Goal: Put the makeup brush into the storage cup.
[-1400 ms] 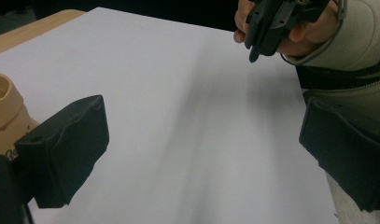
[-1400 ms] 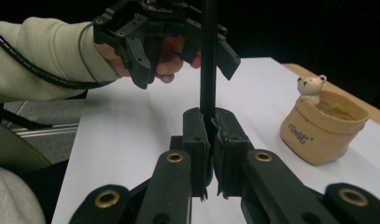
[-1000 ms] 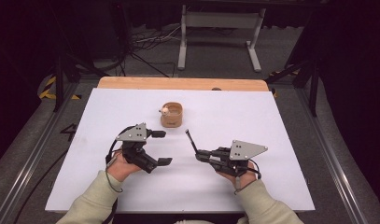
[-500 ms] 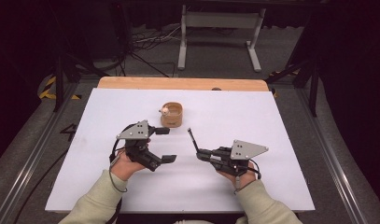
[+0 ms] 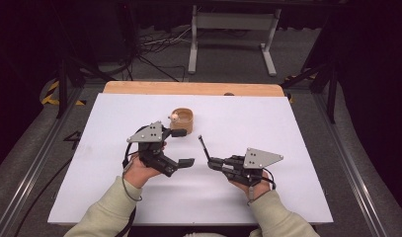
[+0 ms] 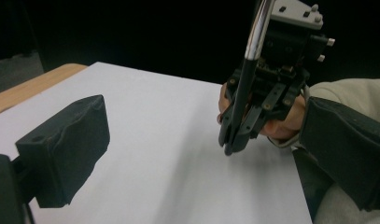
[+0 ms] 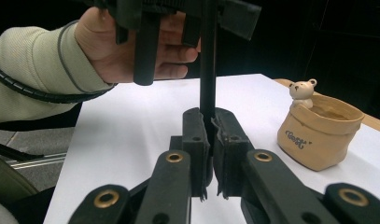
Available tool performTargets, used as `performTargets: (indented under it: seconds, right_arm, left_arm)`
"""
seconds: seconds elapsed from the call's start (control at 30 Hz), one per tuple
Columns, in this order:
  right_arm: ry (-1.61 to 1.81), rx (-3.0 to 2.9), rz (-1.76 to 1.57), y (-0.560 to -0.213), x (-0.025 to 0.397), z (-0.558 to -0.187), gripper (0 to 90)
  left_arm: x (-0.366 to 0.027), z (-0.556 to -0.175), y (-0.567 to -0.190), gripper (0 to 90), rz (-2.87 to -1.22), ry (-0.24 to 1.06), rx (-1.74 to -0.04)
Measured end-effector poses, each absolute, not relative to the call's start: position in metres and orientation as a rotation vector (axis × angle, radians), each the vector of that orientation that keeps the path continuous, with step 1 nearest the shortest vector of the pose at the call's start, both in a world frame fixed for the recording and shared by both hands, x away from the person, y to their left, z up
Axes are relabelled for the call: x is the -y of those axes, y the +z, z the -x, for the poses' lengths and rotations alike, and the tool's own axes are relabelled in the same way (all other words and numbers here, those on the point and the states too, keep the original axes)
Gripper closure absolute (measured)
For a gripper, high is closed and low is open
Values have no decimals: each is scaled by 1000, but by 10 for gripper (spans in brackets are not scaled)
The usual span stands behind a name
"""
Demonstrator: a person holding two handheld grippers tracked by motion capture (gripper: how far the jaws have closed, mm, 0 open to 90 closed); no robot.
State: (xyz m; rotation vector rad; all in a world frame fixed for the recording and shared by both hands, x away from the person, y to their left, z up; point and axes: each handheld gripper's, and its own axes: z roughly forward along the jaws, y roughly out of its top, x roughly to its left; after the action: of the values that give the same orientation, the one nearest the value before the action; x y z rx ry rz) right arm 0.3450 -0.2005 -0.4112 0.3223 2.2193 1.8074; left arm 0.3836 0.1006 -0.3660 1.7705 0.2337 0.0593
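A white sheet (image 5: 297,148) covers the table; a strip of bare wood (image 5: 188,88) shows along its far edge; metal rails (image 5: 359,173) run down both sides over grey floor (image 5: 228,54); beyond stands a pale metal frame (image 5: 233,29) on two feet; black cables (image 5: 154,47) lie tangled at far left; yellow-black tape (image 5: 53,94) marks the floor at left; the room behind is dark.

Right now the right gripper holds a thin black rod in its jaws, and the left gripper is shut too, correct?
Not quite. The right gripper does clamp the thin black rod, but the left gripper is open; the high view shows its jaws spread apart.
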Motion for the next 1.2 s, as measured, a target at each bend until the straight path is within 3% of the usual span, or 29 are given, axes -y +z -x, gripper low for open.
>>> performTargets:
  seconds: [0.33, 0.57, 0.83, 1.2]
  right_arm:
    - [1813, -2221, -339, -413, 201, -347, 845]
    - [1815, -2222, -345, -415, 200, -347, 845]
    - [1820, -2219, -343, -415, 201, -347, 845]
    - [1821, -2226, -350, -416, 199, -348, 844]
  left_arm:
    - [-82, -382, -360, 37, -1757, 44, -199]
    - [-73, -382, -362, 109, -1750, 44, -185]
    - [-72, -384, -368, 343, -1734, 44, -171]
    - [-71, -379, -370, 763, -1742, 75, -127]
